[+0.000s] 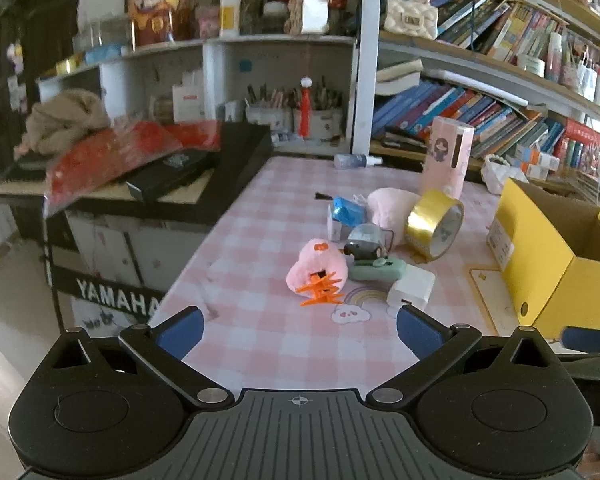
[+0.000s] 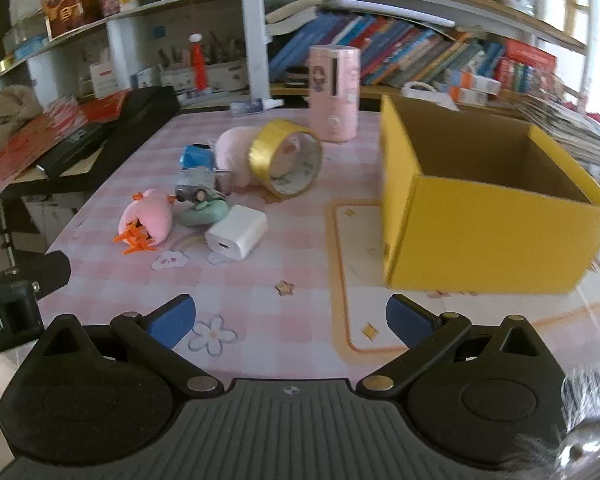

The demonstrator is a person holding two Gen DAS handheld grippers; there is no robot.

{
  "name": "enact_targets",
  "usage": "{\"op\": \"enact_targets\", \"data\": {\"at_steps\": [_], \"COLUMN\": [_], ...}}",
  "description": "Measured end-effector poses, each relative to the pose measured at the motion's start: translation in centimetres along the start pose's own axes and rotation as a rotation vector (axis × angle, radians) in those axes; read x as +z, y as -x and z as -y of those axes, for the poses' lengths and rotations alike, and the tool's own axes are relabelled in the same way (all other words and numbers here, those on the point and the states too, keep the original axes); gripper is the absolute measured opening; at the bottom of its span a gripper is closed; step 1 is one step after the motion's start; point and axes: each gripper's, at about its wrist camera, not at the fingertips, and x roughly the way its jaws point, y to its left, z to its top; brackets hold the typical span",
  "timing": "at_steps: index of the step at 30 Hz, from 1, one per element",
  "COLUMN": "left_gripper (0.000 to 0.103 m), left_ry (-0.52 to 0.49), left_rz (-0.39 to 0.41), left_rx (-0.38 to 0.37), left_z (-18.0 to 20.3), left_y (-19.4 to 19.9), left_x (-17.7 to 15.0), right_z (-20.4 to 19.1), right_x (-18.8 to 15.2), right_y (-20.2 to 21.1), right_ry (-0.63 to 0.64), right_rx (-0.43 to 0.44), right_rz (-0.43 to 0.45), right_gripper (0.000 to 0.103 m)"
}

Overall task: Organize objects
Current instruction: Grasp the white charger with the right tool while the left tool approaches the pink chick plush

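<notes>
While nothing is gripped yet, both tools hover low over the near edge of the pink-and-white checked worktop (image 2: 284, 280), jaws spread wide and empty on the left gripper (image 1: 300, 326) and likewise on the right gripper (image 2: 288, 316). Heaped together mid-worktop, presumably dumped there for sorting: a pink plush toy with an orange bow (image 1: 316, 266) lying on its side, touching a bright orange spiky plastic clip (image 1: 320, 292) at its near end; a small white square charger block (image 2: 236, 232) just beside it; a pale green oblong gadget (image 2: 204, 212) with a small grey toy car (image 2: 196, 190) resting on top; a blue foil-wrapped packet (image 2: 196, 156) behind; a fluffy pale pink pouch (image 2: 232, 152); and a roll of shiny gold tape (image 2: 286, 158) standing on edge, leaning against that pouch. Farther back, upright and apart from the heap, a pink cylindrical canister with a cartoon girl print (image 2: 334, 92). To the right of the pile, an open yellow cardboard box (image 2: 480, 232) standing with its mouth up and looking empty inside, most likely set there as the collecting bin, within easy reach of the right gripper. Seen along the left fingers, heap straight ahead and slightly right of centre, near but not between the jaws; seen along the right fingers, heap ahead to the left and box ahead to the right, neither touched. Judged as the very start: an approach to the nearest piece, clip or charger, still to be made.
</notes>
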Motion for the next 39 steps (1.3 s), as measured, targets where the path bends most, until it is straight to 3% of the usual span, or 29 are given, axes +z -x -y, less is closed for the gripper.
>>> {"op": "enact_targets", "data": {"at_steps": [9, 15, 32, 39], "left_gripper": [0.103, 0.103, 0.103, 0.097], "left_ry": [0.012, 0.098, 0.101, 0.071], "left_rz": [-0.023, -0.061, -0.168, -0.217], "left_rx": [0.024, 0.021, 0.098, 0.086], "left_z": [0.4, -0.4, -0.2, 0.7], "left_y": [-3.5, -5.9, -11.0, -13.7], "left_x": [1.6, 2.8, 4.4, 5.0], "right_z": [-0.9, -0.9, -2.1, -1.9], "right_x": [2.5, 4.0, 5.5, 6.0], "right_y": [-4.0, -7.0, -14.9, -16.1], "right_ry": [0.101, 0.153, 0.270, 0.303], "right_rx": [0.074, 0.132, 0.187, 0.242], "right_rz": [-0.008, -0.025, -0.123, -0.143], "right_gripper": [0.100, 0.084, 0.083, 0.063]}}
